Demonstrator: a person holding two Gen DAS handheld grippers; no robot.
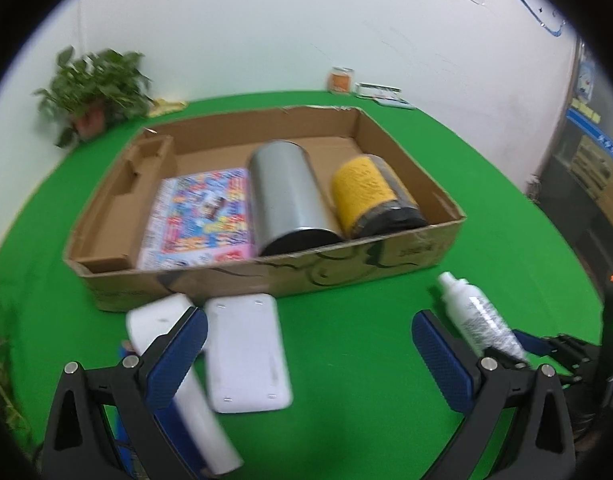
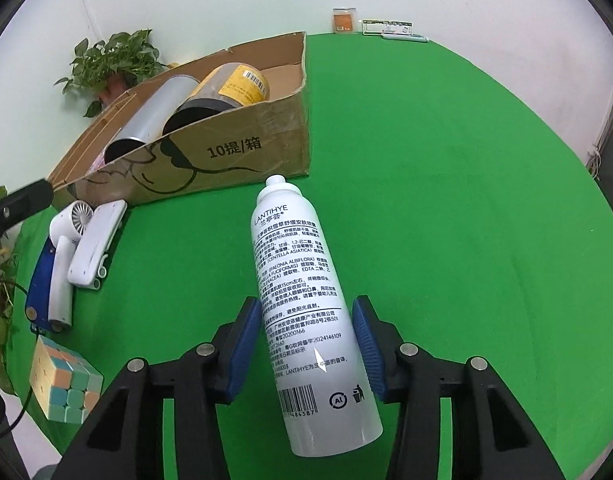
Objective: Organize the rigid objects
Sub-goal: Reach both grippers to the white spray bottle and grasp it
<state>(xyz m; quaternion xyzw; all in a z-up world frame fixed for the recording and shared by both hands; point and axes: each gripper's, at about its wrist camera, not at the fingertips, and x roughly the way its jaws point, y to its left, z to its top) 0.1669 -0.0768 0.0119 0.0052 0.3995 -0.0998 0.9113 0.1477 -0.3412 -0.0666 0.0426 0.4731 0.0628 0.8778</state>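
White spray bottle (image 1: 480,318) lies on the green table (image 1: 346,340) at right in the left wrist view, just in front of the cardboard box (image 1: 266,276). Box holds a colourful booklet (image 1: 200,220), a silver cylinder (image 1: 286,196) and a yellow-labelled jar (image 1: 370,196), both on their sides. Left gripper (image 1: 308,356) is spread wide, nothing between the fingers; a white flat case (image 1: 246,354) and a white handheld fan (image 1: 166,324) lie by its left finger. Potted plant (image 1: 92,94) at back left.

Right wrist view: spray bottle (image 2: 302,300) lies between the fingers of the right gripper (image 2: 306,344), nozzle toward the box (image 2: 226,152). Both blue pads sit against the bottle's sides, pinching it. Far left: fan (image 2: 66,248), flat case (image 2: 96,244), a pastel puzzle cube (image 2: 64,380).
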